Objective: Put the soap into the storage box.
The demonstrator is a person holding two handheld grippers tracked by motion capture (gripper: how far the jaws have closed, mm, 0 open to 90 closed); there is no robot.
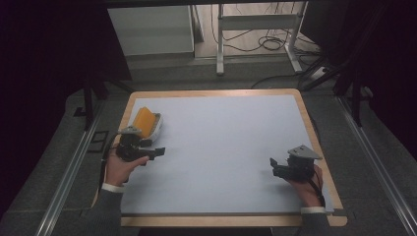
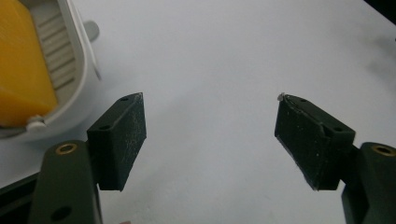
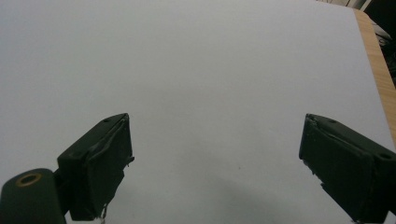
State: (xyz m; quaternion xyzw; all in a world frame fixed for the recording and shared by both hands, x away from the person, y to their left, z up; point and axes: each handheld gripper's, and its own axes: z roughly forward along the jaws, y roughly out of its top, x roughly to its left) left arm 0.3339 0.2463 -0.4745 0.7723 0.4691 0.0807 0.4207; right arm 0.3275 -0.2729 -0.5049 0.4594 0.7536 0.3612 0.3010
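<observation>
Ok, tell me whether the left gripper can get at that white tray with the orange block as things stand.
Probably yes. The left gripper sits just beside the white tray holding the orange block, its jaws open and holding nothing. Only bare table mat lies between them, though the jaws point past the tray, so the hand must turn.

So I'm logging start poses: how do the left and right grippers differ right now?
The left gripper sits beside the white tray with the orange block, near the table's left edge; the right gripper is over bare mat near the right edge. The left points right, the right points left. Both are open, holding nothing.
</observation>
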